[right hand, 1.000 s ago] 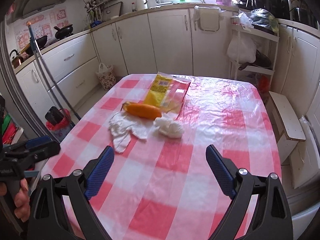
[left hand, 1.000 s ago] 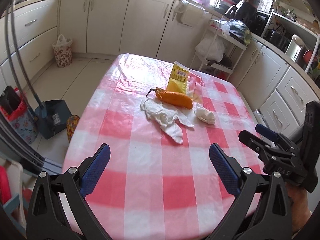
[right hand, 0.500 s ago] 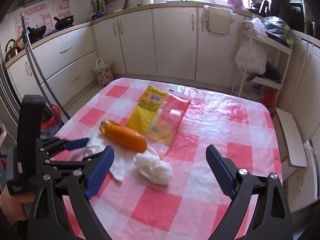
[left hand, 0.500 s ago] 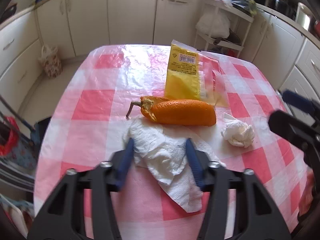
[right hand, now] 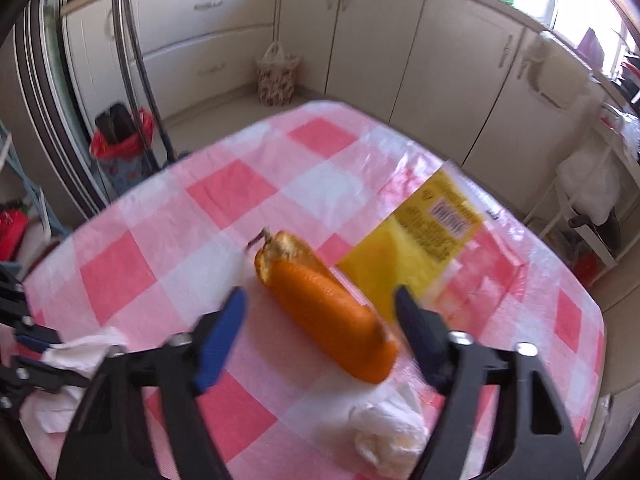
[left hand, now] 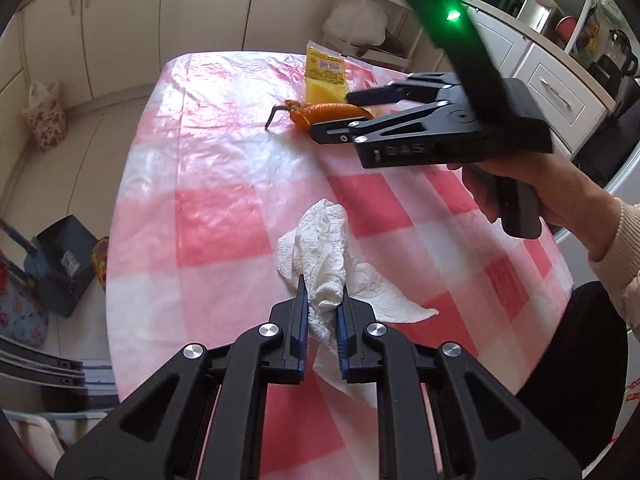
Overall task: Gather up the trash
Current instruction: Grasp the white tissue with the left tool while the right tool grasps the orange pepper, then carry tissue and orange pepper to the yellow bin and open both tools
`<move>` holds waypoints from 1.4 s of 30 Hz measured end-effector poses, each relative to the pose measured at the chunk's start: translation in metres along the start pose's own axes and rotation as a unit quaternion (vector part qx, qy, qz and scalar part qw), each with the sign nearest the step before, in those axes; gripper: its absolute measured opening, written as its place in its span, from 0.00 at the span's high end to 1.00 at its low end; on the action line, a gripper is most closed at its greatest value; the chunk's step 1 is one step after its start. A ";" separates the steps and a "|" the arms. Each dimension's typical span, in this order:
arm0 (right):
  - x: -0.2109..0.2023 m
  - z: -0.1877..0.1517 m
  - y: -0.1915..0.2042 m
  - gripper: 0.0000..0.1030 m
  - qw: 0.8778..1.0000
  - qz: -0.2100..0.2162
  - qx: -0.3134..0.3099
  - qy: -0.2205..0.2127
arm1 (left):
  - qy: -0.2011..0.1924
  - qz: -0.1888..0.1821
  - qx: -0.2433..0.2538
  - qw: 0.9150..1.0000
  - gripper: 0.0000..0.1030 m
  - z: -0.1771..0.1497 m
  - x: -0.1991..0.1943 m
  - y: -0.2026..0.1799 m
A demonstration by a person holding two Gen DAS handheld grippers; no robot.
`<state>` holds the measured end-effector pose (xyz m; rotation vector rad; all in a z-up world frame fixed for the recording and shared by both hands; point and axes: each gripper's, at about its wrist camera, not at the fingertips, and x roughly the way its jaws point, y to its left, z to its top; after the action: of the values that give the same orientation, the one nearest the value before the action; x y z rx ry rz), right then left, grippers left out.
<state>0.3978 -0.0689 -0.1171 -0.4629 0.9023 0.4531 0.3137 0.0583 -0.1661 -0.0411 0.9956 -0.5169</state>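
On the pink-checked tablecloth (left hand: 224, 216), the left gripper (left hand: 322, 322) was clamped narrowly on a crumpled white paper towel (left hand: 326, 252), its blue pads pressed into the wad from both sides. The towel bunched up ahead of the fingers and a flat tail of it trailed off to the right, lying on the cloth near the table's near edge.

Farther along the table, the right gripper (right hand: 320, 324) stood wide apart, one blue-padded finger on either side of an orange pepper (right hand: 326, 318) without gripping it. The pepper lay on its side, its torn stem end pointing away, its skin bright and glossy. Just beyond it, a flat yellow packet (right hand: 424, 248) with a barcode rested on the cloth, partly tucked behind the pepper. A second, smaller balled-up tissue (right hand: 390, 432) sat close under the right gripper's right finger.
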 end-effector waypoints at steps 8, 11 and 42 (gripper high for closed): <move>-0.068 -0.023 0.002 0.84 0.994 0.049 0.073 -0.071 | -0.036 -0.013 -0.081 0.996 0.89 -0.018 -0.012 0.006; -0.103 -0.043 -0.023 0.84 0.977 0.103 0.156 -0.107 | -0.047 -0.029 -0.094 0.994 0.89 -0.022 -0.021 -0.004; -0.200 -0.144 -0.027 0.84 0.975 0.064 0.191 -0.094 | -0.104 -0.065 -0.042 0.992 0.89 -0.017 -0.088 -0.113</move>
<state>0.2136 -0.2066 -0.0241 -0.0085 0.8132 0.4207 0.2170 0.0001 -0.0763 -0.2314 0.8137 -0.5778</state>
